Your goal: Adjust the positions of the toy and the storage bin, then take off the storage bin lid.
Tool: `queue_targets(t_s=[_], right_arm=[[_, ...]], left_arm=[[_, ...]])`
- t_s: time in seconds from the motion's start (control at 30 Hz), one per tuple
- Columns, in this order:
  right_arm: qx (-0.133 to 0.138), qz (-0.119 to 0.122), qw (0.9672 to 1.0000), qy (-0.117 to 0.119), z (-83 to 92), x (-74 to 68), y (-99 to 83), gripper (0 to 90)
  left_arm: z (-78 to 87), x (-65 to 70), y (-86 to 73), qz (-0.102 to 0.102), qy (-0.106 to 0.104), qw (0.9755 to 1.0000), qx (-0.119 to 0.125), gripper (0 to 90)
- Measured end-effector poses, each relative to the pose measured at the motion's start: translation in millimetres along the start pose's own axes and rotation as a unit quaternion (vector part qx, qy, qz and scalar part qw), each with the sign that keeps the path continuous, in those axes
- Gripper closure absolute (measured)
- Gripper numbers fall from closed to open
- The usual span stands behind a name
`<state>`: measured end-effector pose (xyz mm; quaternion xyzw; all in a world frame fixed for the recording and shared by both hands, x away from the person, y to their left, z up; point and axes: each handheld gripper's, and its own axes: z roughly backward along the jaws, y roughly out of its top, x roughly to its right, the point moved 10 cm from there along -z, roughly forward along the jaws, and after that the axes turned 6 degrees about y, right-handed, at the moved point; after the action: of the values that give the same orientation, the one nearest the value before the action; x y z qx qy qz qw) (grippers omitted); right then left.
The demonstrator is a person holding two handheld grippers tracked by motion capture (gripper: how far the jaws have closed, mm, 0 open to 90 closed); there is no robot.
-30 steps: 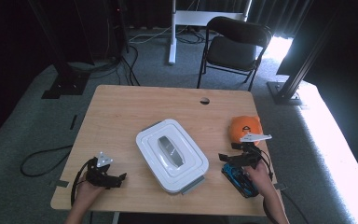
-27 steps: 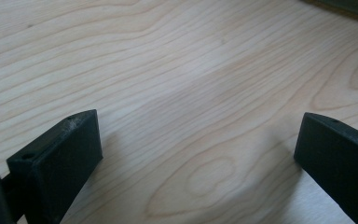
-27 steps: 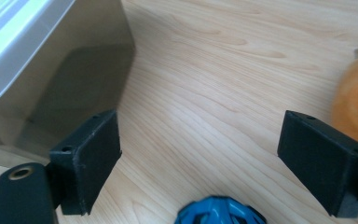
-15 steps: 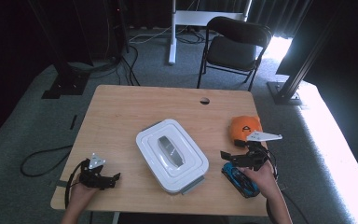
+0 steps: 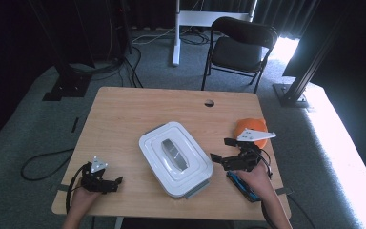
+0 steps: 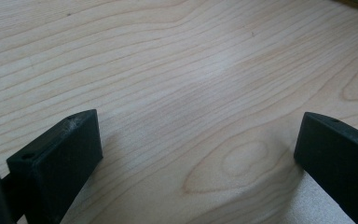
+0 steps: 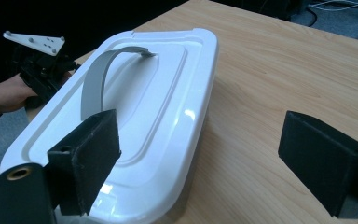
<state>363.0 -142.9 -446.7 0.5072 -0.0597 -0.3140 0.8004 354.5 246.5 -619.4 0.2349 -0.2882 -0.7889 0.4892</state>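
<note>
The white lidded storage box (image 5: 176, 158) (grey handle (image 5: 175, 152) on top) sits mid-worktop (image 5: 138, 109). The right gripper (image 5: 221, 153), at its 3 o'clock, points at it with jaws wide apart, holding nothing. The left gripper (image 5: 116, 183), at the box's 8 o'clock, rests over bare wood, jaws also spread and empty.

A studio-like lab: black curtains (image 5: 76, 19), metal stands (image 5: 310, 71), floor cables (image 5: 124, 71).
</note>
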Motion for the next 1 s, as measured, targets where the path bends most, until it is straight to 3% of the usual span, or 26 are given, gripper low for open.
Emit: queue_targets(t_s=[0.33, 0.5, 0.73, 1.0], right_arm=[[-0.012, -0.006, 0.9998, 0.013, -17.6, -13.7, 2.7, 13.2], [-0.016, 0.010, 0.9996, 0.020, -25.3, -27.5, 8.5, 13.2], [-0.032, 0.009, 0.9990, 0.032, -48.4, -44.1, 11.3, 13.7], [-0.060, 0.030, 0.9971, 0.035, -74.6, -62.6, 12.0, 13.7]], left_arm=[[0.0, 0.0, 0.0, 0.000, 0.000, 1.0000, 0.000, 1.1], [0.0, -0.1, -0.1, 0.001, 0.001, 1.0000, 0.000, 1.2], [0.1, -0.3, -0.2, 0.001, 0.001, 1.0000, -0.001, 1.1], [0.1, -0.2, -0.1, 0.001, 0.001, 1.0000, -0.001, 1.2]])
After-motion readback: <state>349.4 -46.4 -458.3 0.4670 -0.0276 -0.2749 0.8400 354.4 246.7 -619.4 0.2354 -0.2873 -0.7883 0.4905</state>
